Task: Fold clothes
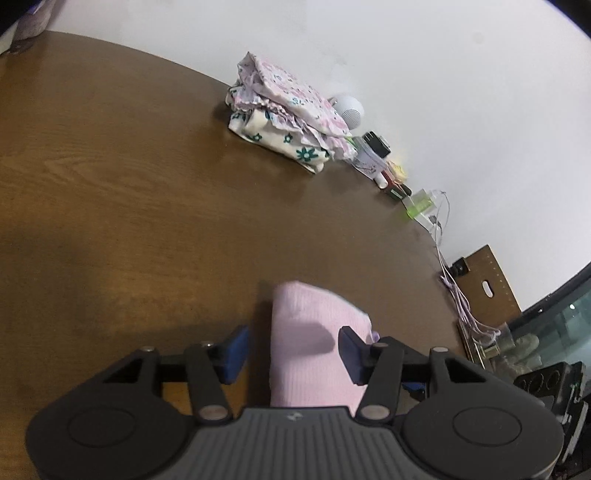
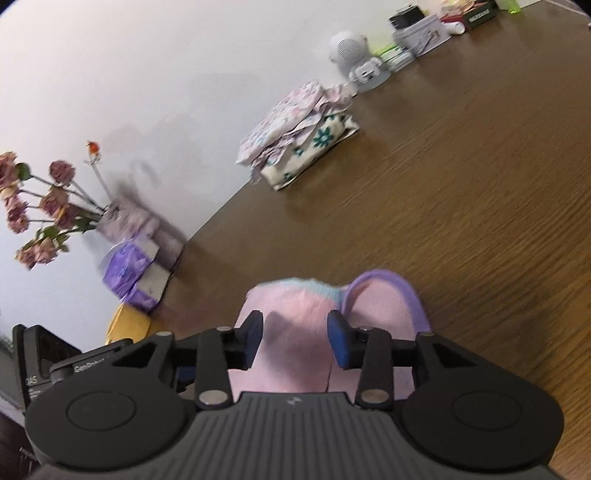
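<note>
Left claw [image 1: 293, 350] spread wide over pink garment [image 1: 314, 343] lying on table [image 1: 110, 184]; right claw [image 2: 295, 338] likewise apart above its purple-trimmed end. Probably between folds. Next: closing on an edge, carrying it across, then onto stack [image 1: 284, 110].

Very little is reading clearly from where I'm standing. White letters are showing on the black device [image 2: 88, 363] at the lower left of the right wrist view, beginning "GenRob" before the gripper cuts them off. Below, the black box [image 2: 35, 373] is showing "DAS" with smaller lines too blurred to read. The dark box [image 2: 480, 14] on the counter [image 2: 461, 184] is carrying unreadable lettering.
</note>
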`<state>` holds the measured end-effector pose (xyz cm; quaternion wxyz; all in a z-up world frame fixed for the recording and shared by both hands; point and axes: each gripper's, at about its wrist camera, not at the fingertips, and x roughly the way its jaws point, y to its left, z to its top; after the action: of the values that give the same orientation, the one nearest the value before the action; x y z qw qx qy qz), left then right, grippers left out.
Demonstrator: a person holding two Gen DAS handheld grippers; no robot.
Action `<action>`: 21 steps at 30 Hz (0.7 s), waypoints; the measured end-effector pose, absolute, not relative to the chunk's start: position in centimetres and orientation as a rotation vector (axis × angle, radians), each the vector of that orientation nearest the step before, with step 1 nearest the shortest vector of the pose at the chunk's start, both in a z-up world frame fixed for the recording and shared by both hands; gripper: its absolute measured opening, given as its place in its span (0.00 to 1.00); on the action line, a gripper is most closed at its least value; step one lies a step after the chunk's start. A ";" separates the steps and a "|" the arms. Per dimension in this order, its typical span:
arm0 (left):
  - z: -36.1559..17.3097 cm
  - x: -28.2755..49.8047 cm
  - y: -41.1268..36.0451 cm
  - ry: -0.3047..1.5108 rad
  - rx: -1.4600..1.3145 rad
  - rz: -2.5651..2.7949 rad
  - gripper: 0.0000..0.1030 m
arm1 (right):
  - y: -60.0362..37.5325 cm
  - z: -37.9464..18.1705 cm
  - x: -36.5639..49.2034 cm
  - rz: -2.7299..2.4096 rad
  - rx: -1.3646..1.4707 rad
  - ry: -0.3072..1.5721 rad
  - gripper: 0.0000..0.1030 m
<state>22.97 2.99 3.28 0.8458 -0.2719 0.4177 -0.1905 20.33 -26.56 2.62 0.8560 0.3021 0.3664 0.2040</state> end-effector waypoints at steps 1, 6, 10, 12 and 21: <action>3.2 23.3 2.9 0.883 -0.577 -0.402 0.49 | -26.4 2.7 20.6 0.419 0.633 0.773 0.38; 2.6 24.6 2.4 0.904 -0.605 -0.409 0.26 | -24.9 2.6 21.5 0.414 0.619 0.783 0.19; 2.4 24.5 3.0 0.904 -0.640 -0.405 0.45 | -24.4 2.7 21.6 0.411 0.604 0.780 0.21; 2.4 24.4 3.5 0.895 -0.665 -0.402 0.52 | -24.7 2.7 21.4 0.402 0.616 0.777 0.32; 2.2 25.4 3.0 0.878 -0.640 -0.421 0.20 | -25.4 2.1 21.6 0.384 0.648 0.758 0.18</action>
<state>25.37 3.04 2.21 0.8350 -0.3022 0.4146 -0.1989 21.61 -25.35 2.12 0.8606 0.3086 0.3615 0.1831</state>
